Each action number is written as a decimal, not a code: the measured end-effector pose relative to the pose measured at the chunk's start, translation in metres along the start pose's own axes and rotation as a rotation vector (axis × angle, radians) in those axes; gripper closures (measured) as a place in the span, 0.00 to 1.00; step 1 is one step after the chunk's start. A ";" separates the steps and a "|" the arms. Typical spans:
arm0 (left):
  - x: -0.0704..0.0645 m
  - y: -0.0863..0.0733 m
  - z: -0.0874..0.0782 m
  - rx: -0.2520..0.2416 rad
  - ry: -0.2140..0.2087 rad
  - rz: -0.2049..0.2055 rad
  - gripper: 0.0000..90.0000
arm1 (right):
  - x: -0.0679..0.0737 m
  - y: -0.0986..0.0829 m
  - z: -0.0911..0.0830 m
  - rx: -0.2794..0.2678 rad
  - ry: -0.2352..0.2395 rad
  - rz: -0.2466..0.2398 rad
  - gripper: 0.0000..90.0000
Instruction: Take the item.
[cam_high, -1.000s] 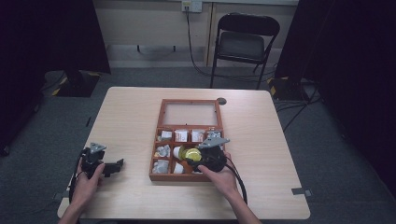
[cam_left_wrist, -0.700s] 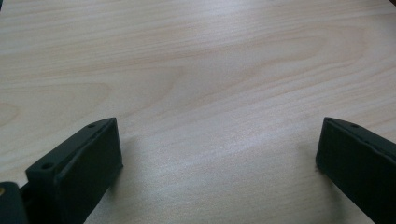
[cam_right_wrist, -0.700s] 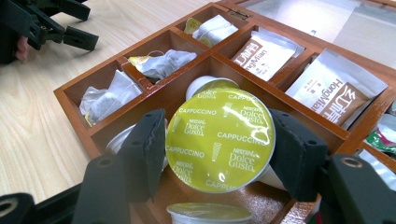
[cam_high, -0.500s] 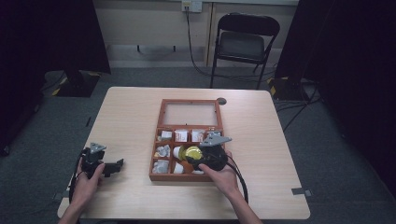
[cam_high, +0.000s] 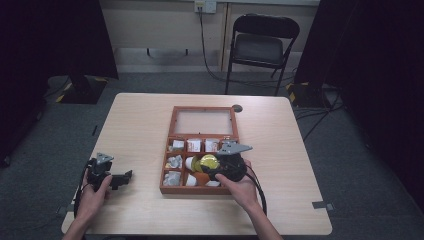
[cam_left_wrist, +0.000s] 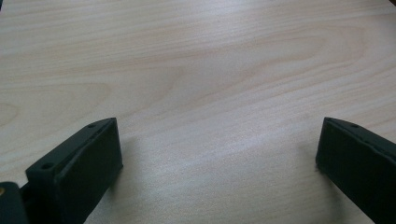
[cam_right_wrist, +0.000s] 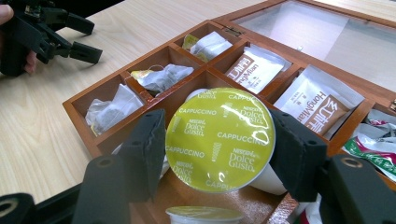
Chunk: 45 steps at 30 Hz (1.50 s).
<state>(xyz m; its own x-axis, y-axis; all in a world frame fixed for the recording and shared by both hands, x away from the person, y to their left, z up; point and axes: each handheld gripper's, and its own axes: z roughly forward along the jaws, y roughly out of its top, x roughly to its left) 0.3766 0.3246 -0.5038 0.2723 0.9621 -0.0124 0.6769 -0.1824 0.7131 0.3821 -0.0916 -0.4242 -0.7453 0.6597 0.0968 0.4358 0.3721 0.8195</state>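
Right gripper (cam_right_wrist: 219, 154) clamps its 2 jaws on a coffee capsule (cam_right_wrist: 220, 138) with a yellow-green foil lid, held just above the wooden compartment box (cam_high: 172, 131). Left gripper (cam_high: 121, 178) rests on the table (cam_high: 140, 120), well apart from the box, jaws spread wide.

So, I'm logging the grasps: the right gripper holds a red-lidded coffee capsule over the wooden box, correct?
Not quite: the capsule in the right gripper has a yellow-green lid, as the right gripper view shows. It is held over the wooden box.
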 end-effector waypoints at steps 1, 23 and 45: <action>0.000 0.000 0.000 0.000 0.000 0.000 0.00 | 0.000 0.000 0.000 -0.001 -0.001 0.001 0.44; 0.000 0.000 0.000 0.000 0.000 0.000 0.00 | -0.013 0.003 -0.016 -0.033 -0.031 0.020 0.44; 0.000 0.000 0.000 0.000 0.000 0.000 0.00 | -0.030 0.000 -0.033 -0.059 -0.075 0.047 0.44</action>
<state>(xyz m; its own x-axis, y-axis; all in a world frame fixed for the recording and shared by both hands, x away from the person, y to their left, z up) 0.3766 0.3246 -0.5038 0.2722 0.9622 -0.0123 0.6768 -0.1823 0.7132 0.3876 -0.1326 -0.4090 -0.6836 0.7236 0.0953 0.4372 0.3015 0.8473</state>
